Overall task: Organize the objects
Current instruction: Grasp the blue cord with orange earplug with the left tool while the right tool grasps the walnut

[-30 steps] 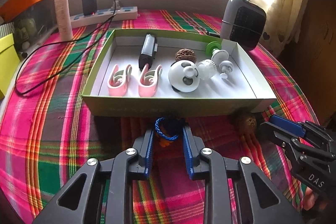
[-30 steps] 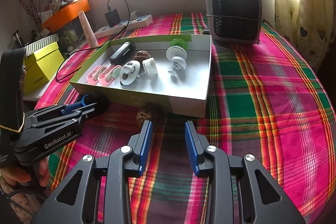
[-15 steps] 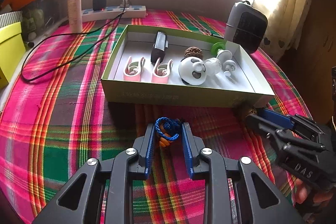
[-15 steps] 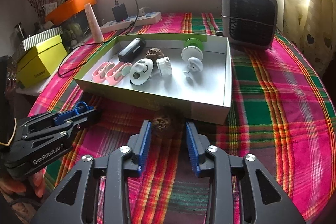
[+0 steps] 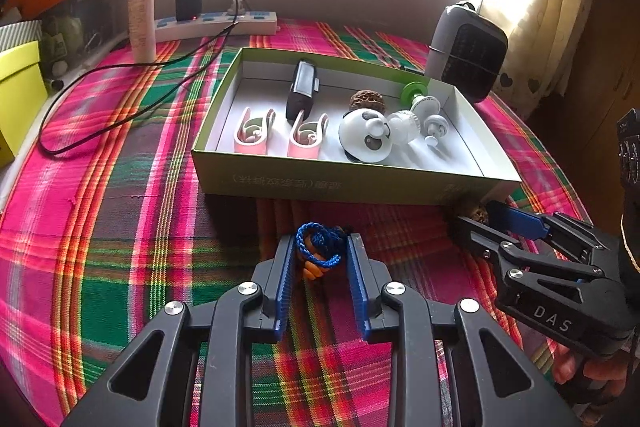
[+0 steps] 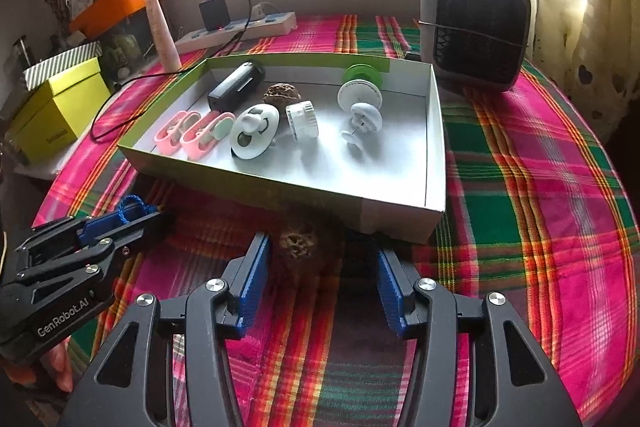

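Observation:
A blue braided cord with an orange piece (image 5: 318, 253) sits between the fingertips of my left gripper (image 5: 318, 247), in front of the green-sided box (image 5: 340, 183). The pads still touch the cord and the jaws are starting to open. A brown walnut (image 6: 298, 247) lies on the plaid cloth against the box's front wall (image 6: 280, 183). My right gripper (image 6: 320, 255) straddles it with jaws opening wide, the walnut close to the left finger and not pressed. From the left wrist view the right gripper (image 5: 476, 217) half hides that walnut (image 5: 479, 214).
The box holds two pink clips (image 5: 276, 135), a black device (image 5: 303, 93), a panda toy (image 5: 366, 141), another walnut (image 5: 367, 101) and white and green spools (image 5: 420, 107). A grey heater (image 6: 476, 31), power strip (image 6: 240, 29) with cable, a tube and a yellow box (image 6: 60, 107) ring the table.
My right gripper's jaws have spread wide and the walnut now lies between them. The left gripper has drawn back from the box with the cord in it.

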Demonstrator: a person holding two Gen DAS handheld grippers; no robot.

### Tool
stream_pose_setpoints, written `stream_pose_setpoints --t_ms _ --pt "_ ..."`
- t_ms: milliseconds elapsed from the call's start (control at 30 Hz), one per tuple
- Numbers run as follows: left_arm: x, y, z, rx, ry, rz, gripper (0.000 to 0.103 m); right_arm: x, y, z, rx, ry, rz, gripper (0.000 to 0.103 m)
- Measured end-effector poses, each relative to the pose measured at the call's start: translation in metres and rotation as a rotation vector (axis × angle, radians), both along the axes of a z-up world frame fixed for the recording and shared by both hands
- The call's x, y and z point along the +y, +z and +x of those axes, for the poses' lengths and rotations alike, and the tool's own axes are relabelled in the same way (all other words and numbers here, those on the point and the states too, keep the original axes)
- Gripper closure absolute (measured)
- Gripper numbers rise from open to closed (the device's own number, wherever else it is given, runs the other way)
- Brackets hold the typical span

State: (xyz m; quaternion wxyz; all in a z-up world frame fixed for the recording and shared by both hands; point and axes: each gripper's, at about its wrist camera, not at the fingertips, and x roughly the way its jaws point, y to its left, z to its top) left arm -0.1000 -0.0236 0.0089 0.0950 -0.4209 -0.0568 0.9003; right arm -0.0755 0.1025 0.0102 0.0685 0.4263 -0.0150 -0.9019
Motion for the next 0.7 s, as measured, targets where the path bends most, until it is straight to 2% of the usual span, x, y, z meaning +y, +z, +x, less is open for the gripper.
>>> stream_pose_setpoints --t_ms 200,367,567,700 --pt "0.0003 0.0001 -0.0003 0.000 0.000 0.000 0.078 0.0007 -0.0002 -0.0004 0.000 -0.014 0.002 0.052" --pt "0.0000 0.0002 -0.0002 0.001 0.000 -0.001 0.078 0.0019 0.0006 0.0001 0.003 -0.015 -0.005 0.066" --pt "0.0006 0.0003 0.0000 0.001 0.000 -0.001 0.078 -0.0010 0.0011 0.0016 0.006 0.002 -0.006 0.074" --pt "0.0011 0.0002 0.0001 0.001 0.000 -0.005 0.078 -0.0007 0.0012 0.0020 0.007 0.002 -0.012 0.074"
